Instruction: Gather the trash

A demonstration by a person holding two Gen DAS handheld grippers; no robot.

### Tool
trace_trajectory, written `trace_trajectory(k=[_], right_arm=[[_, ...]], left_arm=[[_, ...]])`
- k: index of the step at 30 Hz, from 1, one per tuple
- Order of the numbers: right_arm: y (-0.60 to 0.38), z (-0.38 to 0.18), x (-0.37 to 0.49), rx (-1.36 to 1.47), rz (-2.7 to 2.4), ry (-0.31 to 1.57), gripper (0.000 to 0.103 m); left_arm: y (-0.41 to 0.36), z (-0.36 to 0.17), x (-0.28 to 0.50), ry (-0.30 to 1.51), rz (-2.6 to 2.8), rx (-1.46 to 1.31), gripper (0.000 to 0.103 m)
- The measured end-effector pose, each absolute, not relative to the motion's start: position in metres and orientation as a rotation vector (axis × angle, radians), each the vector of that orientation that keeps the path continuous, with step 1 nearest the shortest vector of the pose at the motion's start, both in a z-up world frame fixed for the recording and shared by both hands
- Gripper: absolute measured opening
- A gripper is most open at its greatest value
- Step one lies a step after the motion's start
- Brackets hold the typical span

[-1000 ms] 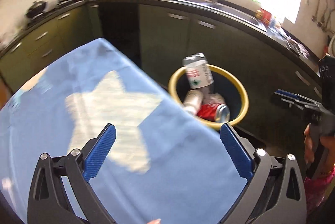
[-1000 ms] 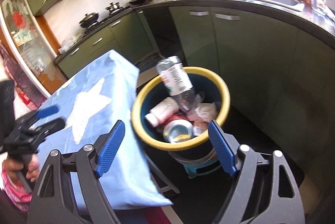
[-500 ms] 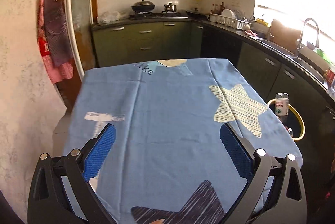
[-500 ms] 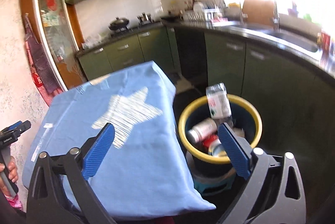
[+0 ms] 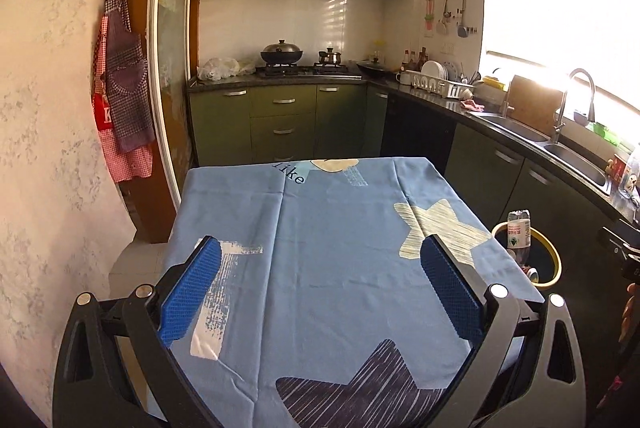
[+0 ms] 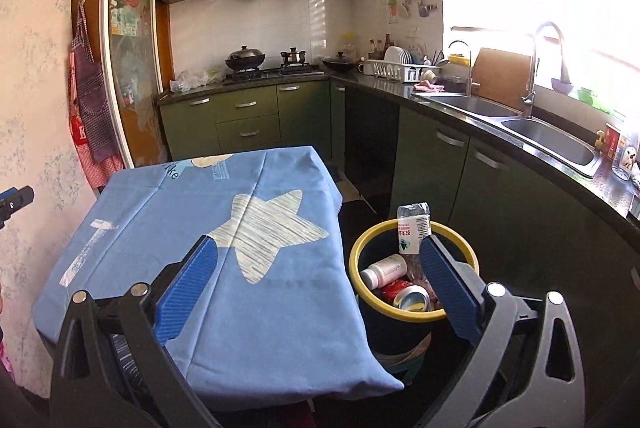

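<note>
- Step in hand, by my judgement: collection looks finished or nearly so. The table (image 5: 320, 248), under its blue star-print cloth, shows no loose trash in either wrist view.
- The trash sits in the yellow-rimmed bin (image 6: 356, 256) on the floor just beside the table's right edge. Visible inside: a clear plastic bottle (image 6: 412, 228) standing tilted with its upper part above the rim, a small white bottle (image 6: 382, 270) on its side, and a red drink can (image 6: 410, 298) with its opened end towards my camera. Other crumpled pieces lie below; I cannot identify them.
- My left gripper (image 5: 320, 292) hovers above the near part of the table. Its jaws are spread wide, holding nothing and touching nothing.
- My right gripper (image 6: 320, 288) hovers over the table's right corner and the bin. Its jaws are likewise spread wide and empty; the right-hand pad overlaps the bin in the view, but I judge it clear of the rim.
- Next move, by my judgement: check the table and floor for any remaining item. If one turns up, approach with jaws spread, close on it, and carry it over the bin. If none, hold off.
</note>
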State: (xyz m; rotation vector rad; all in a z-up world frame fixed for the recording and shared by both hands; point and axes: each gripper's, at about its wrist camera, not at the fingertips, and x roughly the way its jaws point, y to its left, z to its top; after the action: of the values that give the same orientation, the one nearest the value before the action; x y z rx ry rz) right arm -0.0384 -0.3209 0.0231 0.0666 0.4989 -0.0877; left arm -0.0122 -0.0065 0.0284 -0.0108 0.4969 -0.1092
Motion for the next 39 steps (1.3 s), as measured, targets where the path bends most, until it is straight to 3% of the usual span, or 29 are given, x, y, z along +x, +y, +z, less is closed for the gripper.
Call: trace_trajectory(k=[39], right_arm=[[-0.324, 0.018, -0.039, 0.088, -0.094, 0.507, 0.096]], left_arm=[[-0.020, 0.028, -0.023, 0.498, -0.111, 0.025, 0.098]])
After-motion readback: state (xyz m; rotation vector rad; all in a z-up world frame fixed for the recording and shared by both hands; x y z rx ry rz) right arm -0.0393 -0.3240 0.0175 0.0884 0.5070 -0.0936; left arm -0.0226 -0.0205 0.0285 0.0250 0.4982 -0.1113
